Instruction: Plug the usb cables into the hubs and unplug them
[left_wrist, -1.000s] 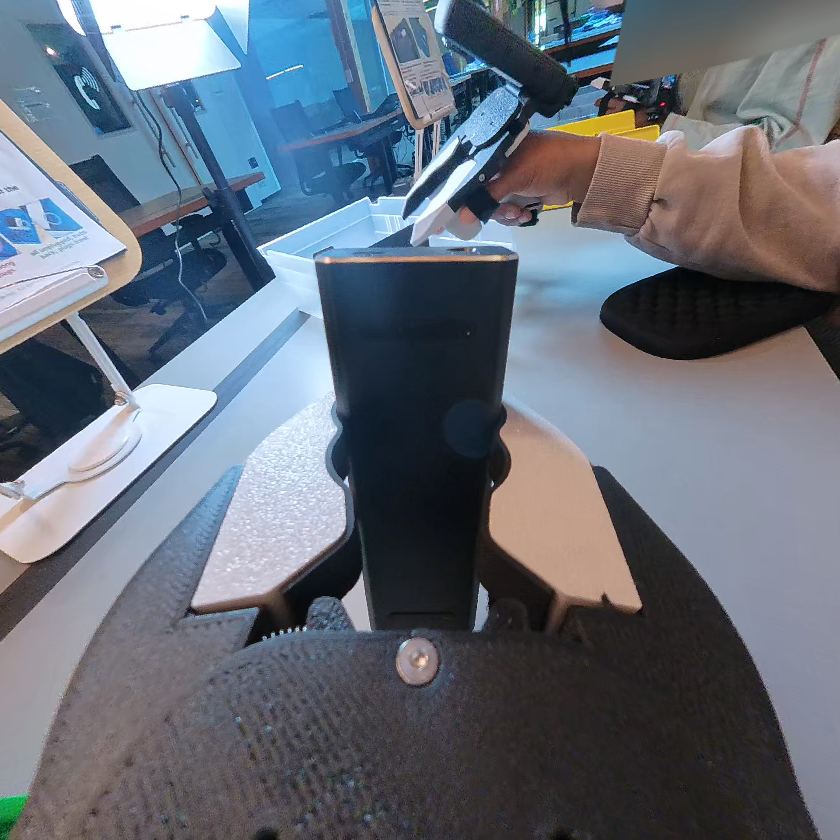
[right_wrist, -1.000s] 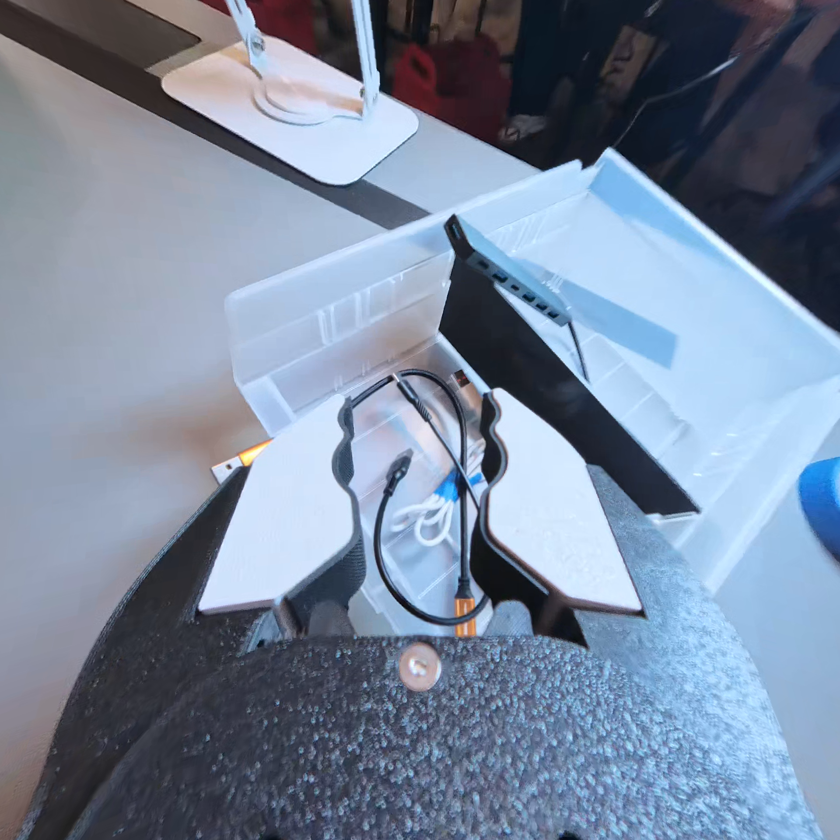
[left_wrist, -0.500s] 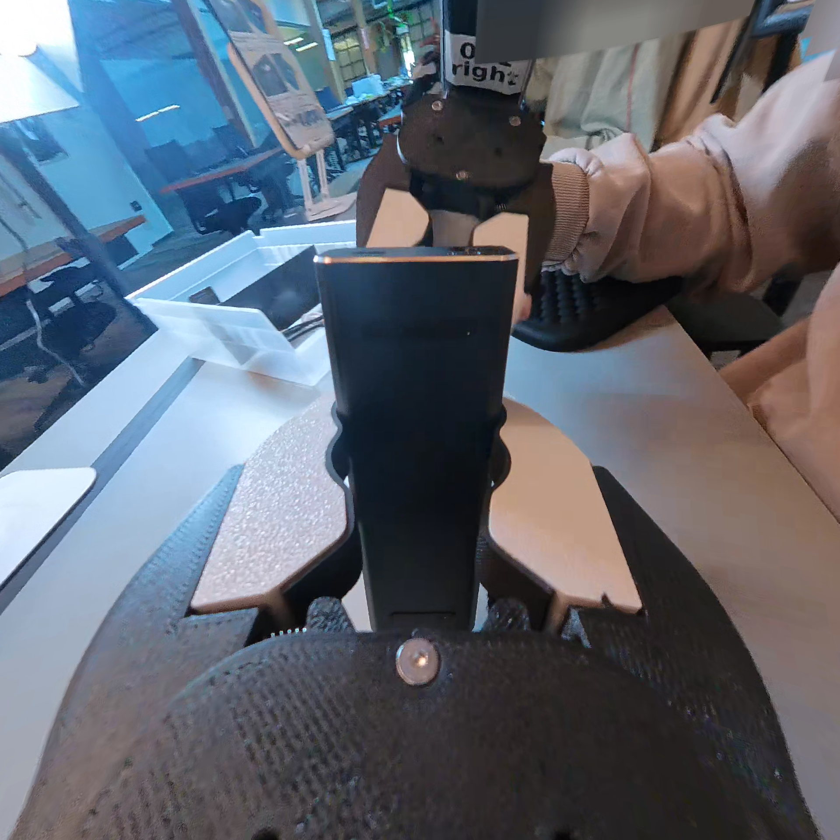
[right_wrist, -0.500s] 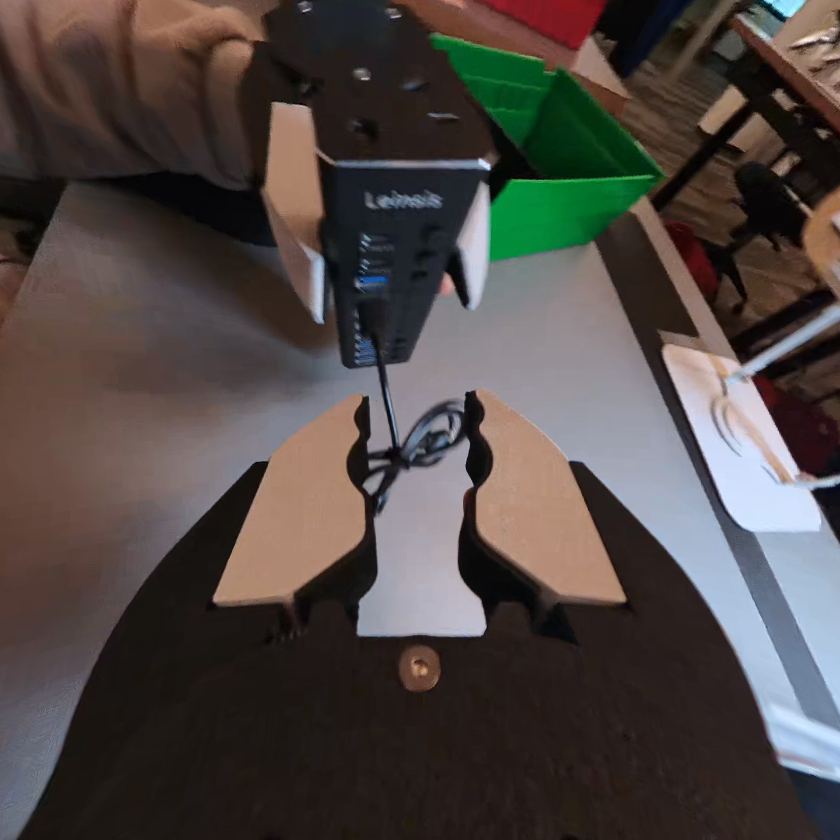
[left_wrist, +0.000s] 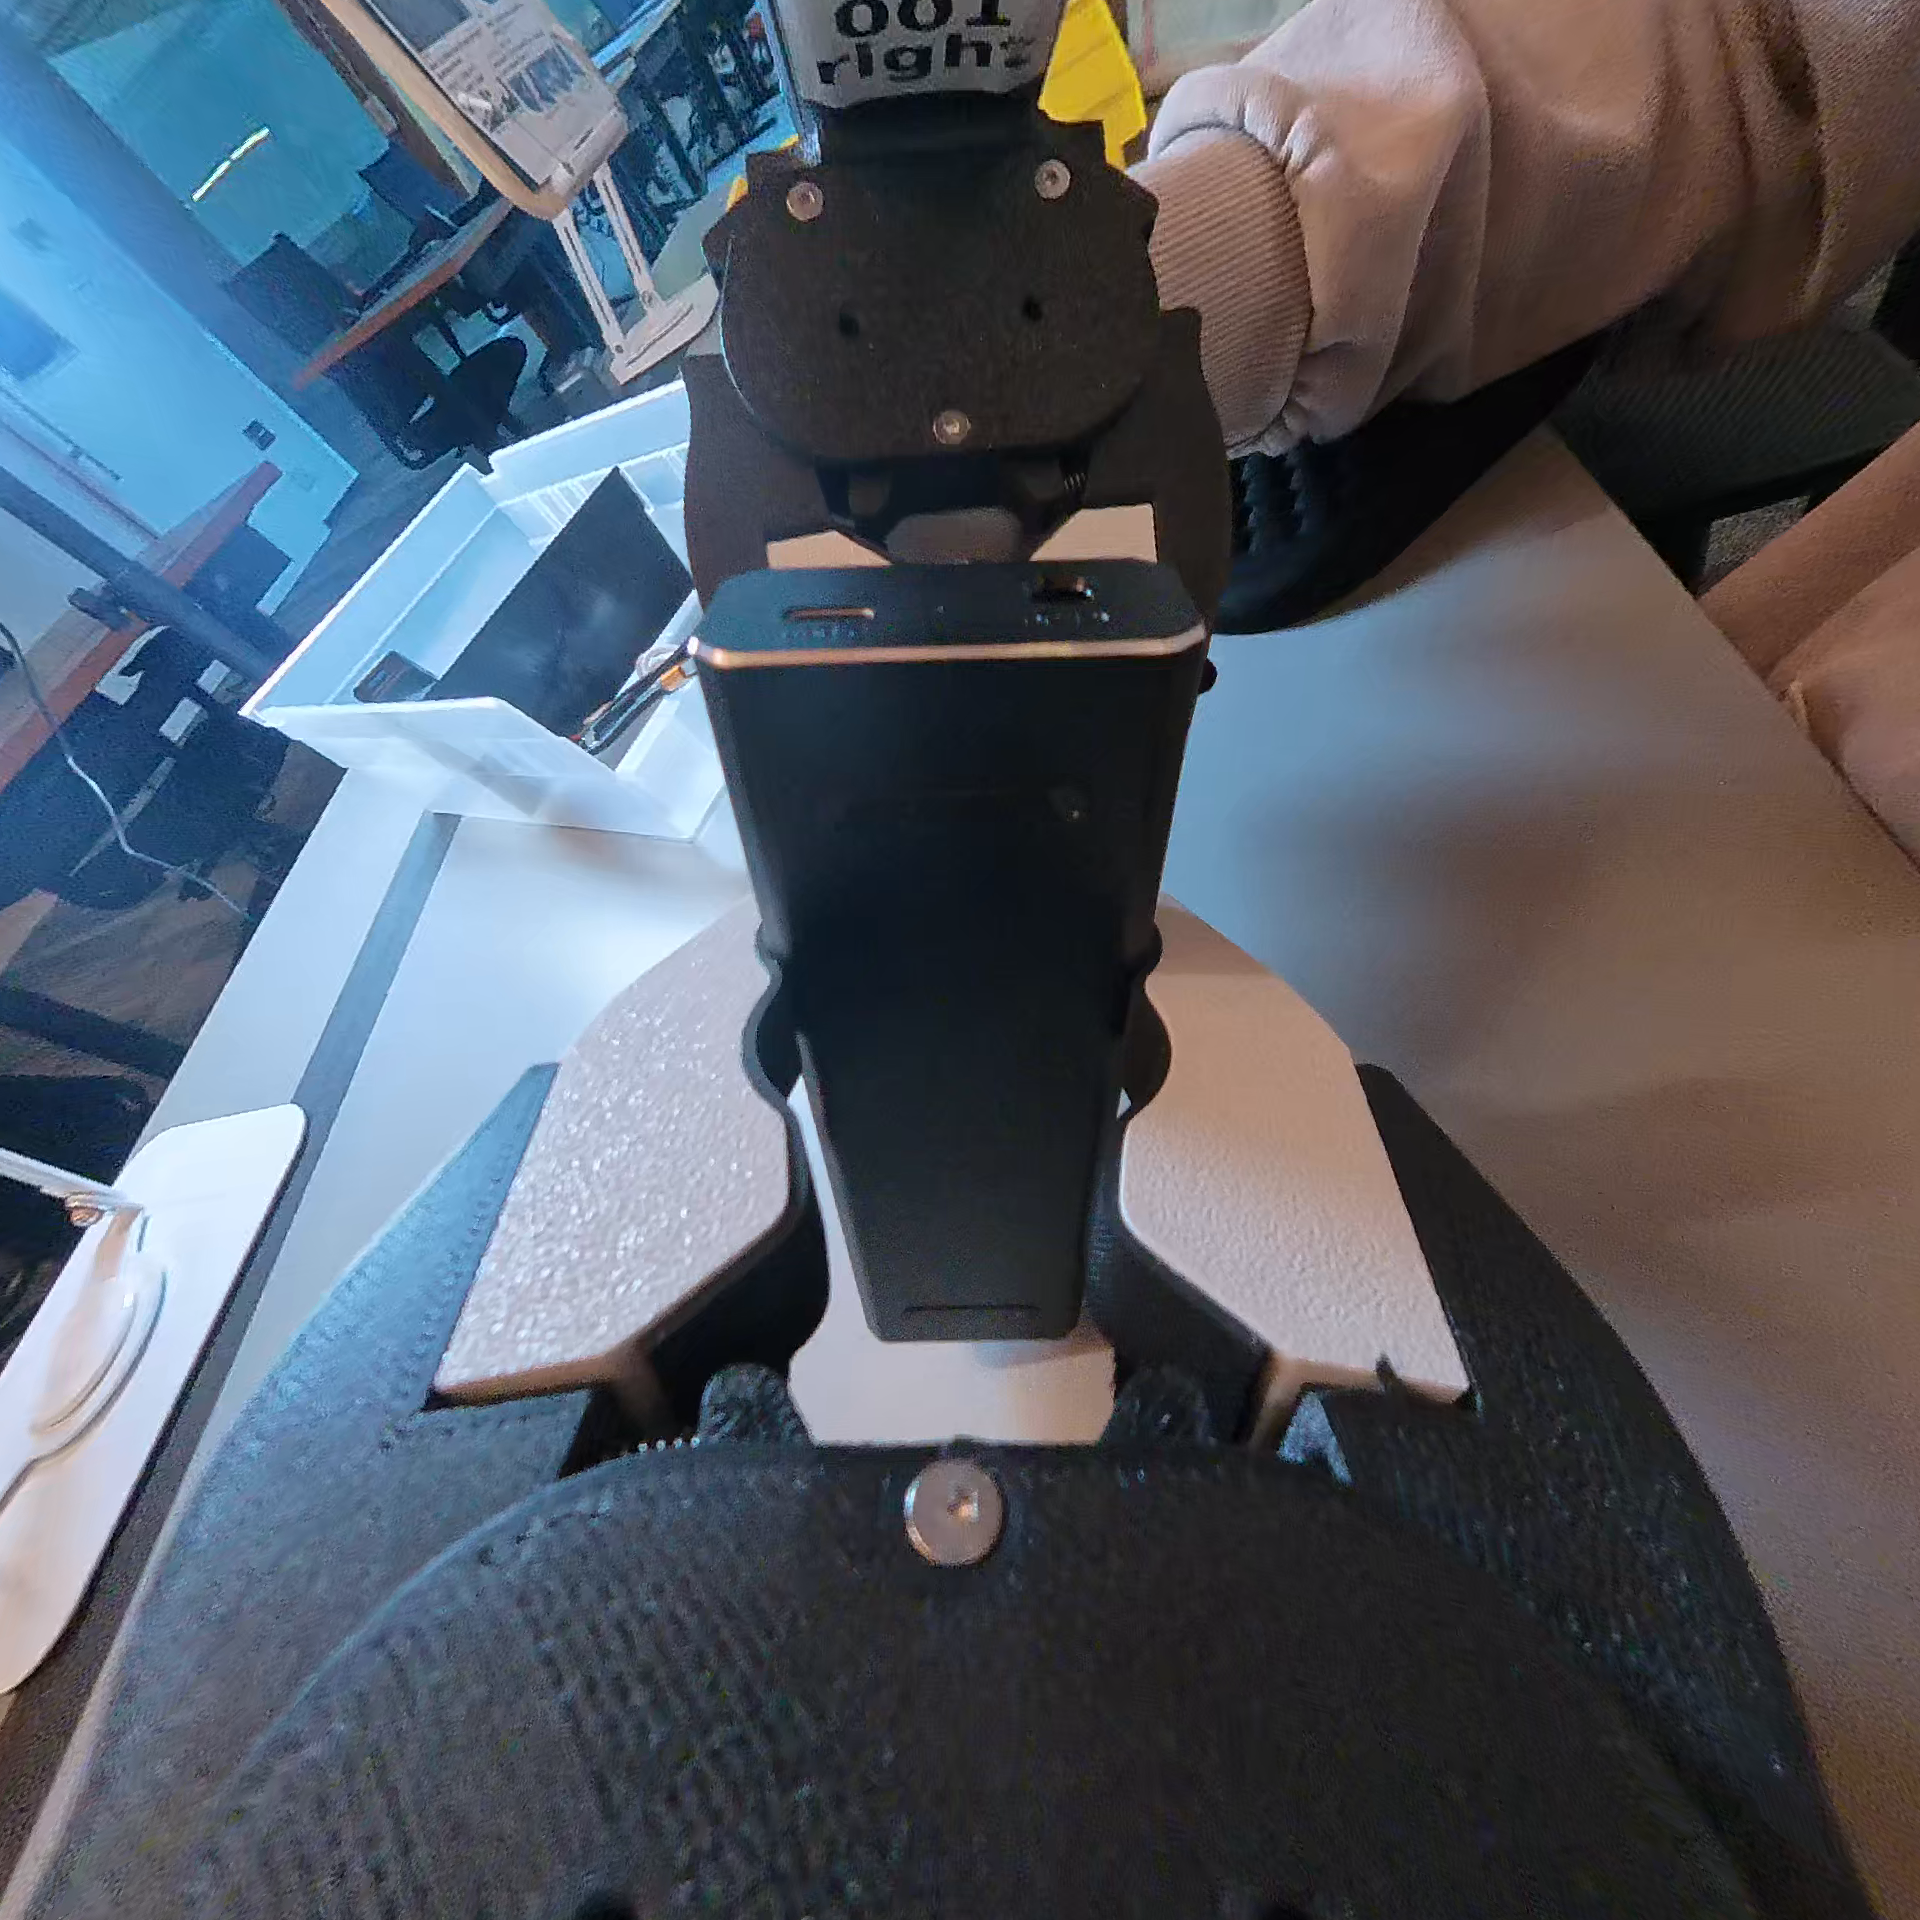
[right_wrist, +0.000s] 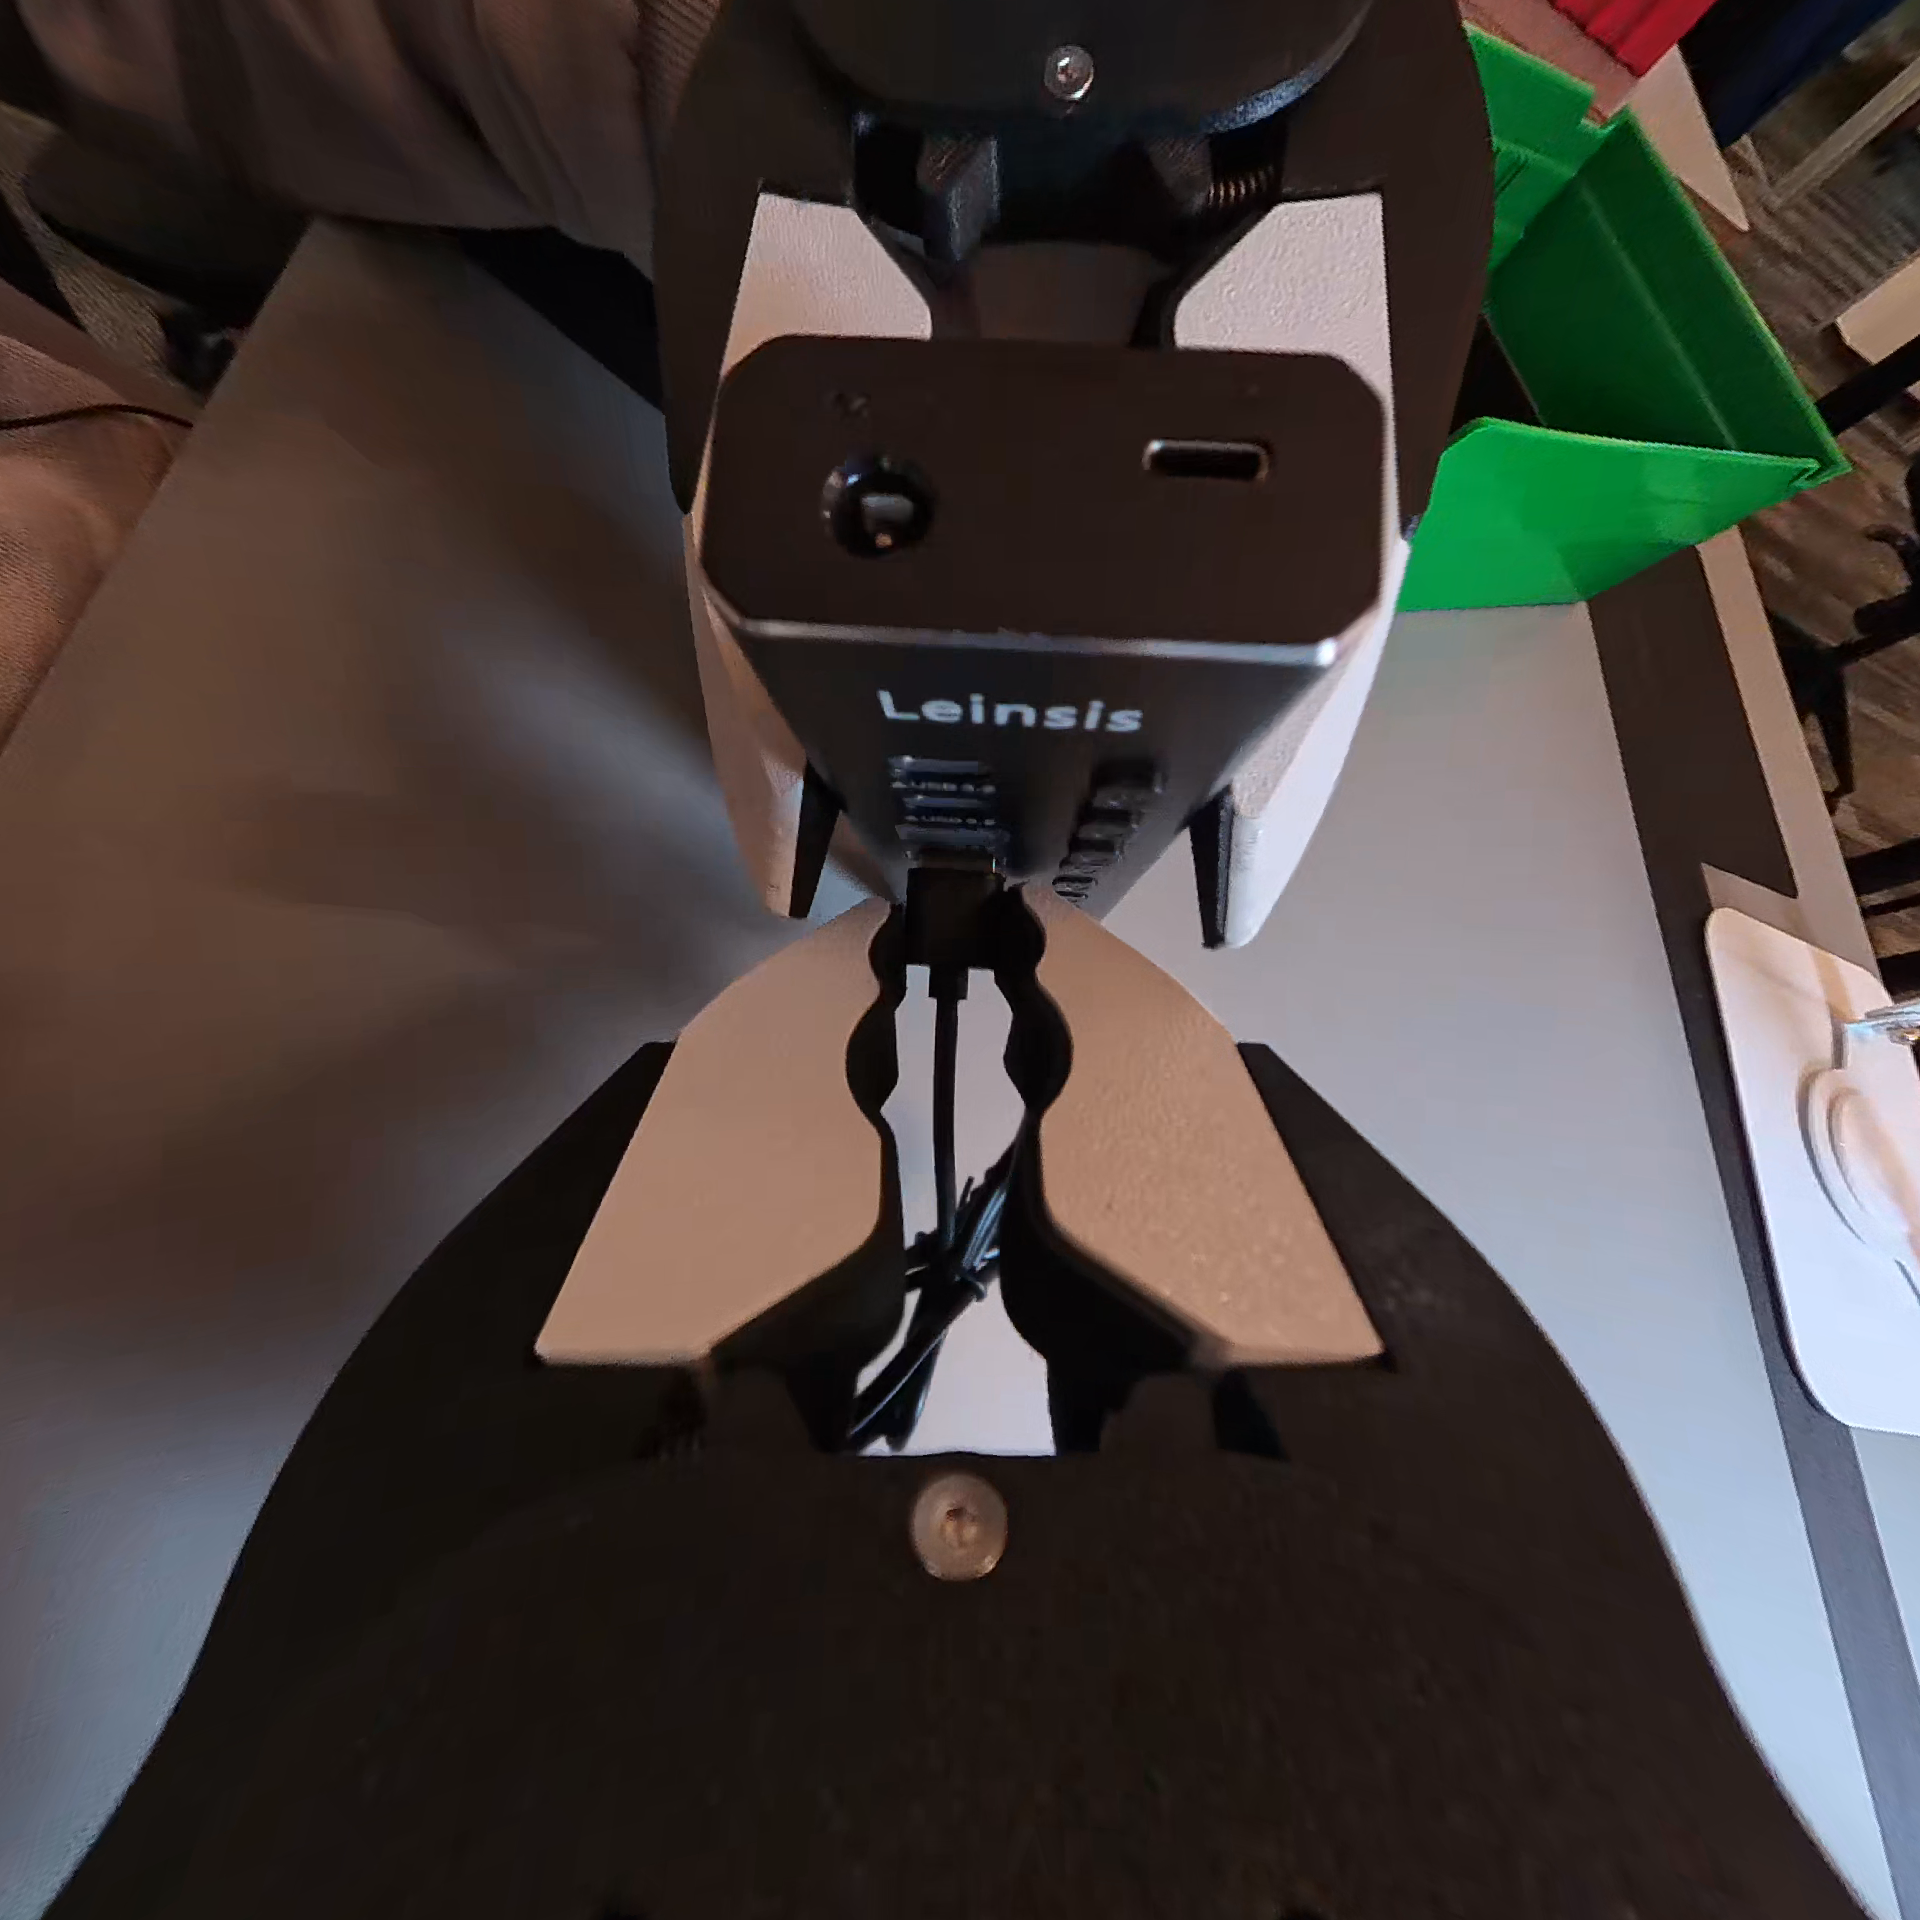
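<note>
My left gripper (left_wrist: 951, 997) is shut on a black USB hub (left_wrist: 951, 914) and holds it above the table, end face up. In the right wrist view the hub (right_wrist: 1039, 623) shows its ports, with the left gripper's white pads (right_wrist: 1262, 821) on both sides. A black USB cable (right_wrist: 945, 1101) hangs from a plug (right_wrist: 951, 899) seated in a lower port. My right gripper (right_wrist: 954, 930) faces the hub from the other side, its fingertips closed on that plug. Its black body (left_wrist: 935, 343) shows just behind the hub in the left wrist view.
A white plastic bin (left_wrist: 436, 717) with a flat black item and cables stands at the table's far left. A green bin (right_wrist: 1621, 416), a white lamp base (right_wrist: 1818, 1195) and a black padded rest (left_wrist: 1351, 540) are nearby. A person's sleeve (left_wrist: 1455, 156) is beside the right gripper. Less than 4 cm separates the two grippers' tips.
My right gripper left the white bin, came up to the hub and narrowed its jaws onto the plug. The left gripper turned the hub to face it.
</note>
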